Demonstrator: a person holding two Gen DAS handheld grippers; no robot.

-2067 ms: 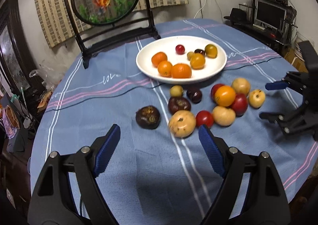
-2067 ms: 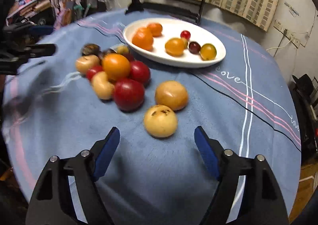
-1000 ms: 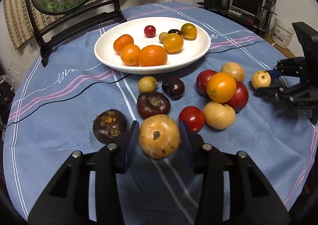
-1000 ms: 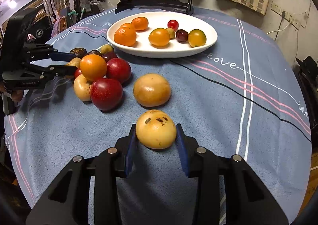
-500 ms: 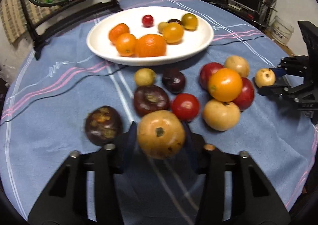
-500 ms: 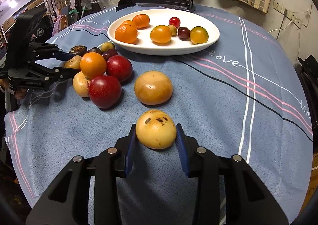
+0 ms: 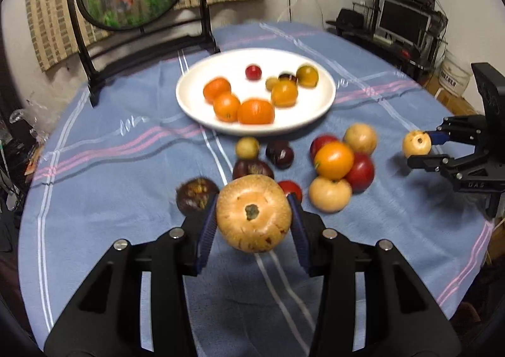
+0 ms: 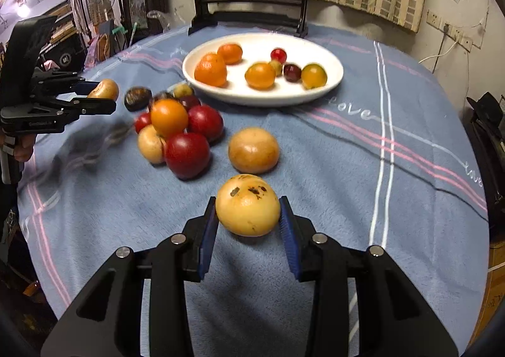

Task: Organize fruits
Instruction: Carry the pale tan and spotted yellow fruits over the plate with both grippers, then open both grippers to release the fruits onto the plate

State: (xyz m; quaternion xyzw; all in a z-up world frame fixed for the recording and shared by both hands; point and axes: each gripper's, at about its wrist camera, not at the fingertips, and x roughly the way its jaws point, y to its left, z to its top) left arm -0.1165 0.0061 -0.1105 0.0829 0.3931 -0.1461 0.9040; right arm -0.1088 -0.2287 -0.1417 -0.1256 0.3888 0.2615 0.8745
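A round, tan, rough-skinned fruit point(image 7: 253, 213) with a dark stem scar sits squeezed between the left gripper point(image 7: 252, 226) jaws, clear of the blue cloth-covered table point(image 7: 104, 167). The right gripper point(image 8: 248, 226) jaws clamp a smooth yellow speckled fruit point(image 8: 247, 205). Beyond both: loose fruit pile point(image 8: 176, 133), white plate point(image 7: 195, 104).

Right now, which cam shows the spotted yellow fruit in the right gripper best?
Right wrist view: the spotted yellow fruit sits close and centred, clamped between the right gripper fingers, dark spots clear. Left wrist view shows the same fruit small and far at the right edge, its stem end facing the camera, spots not visible.
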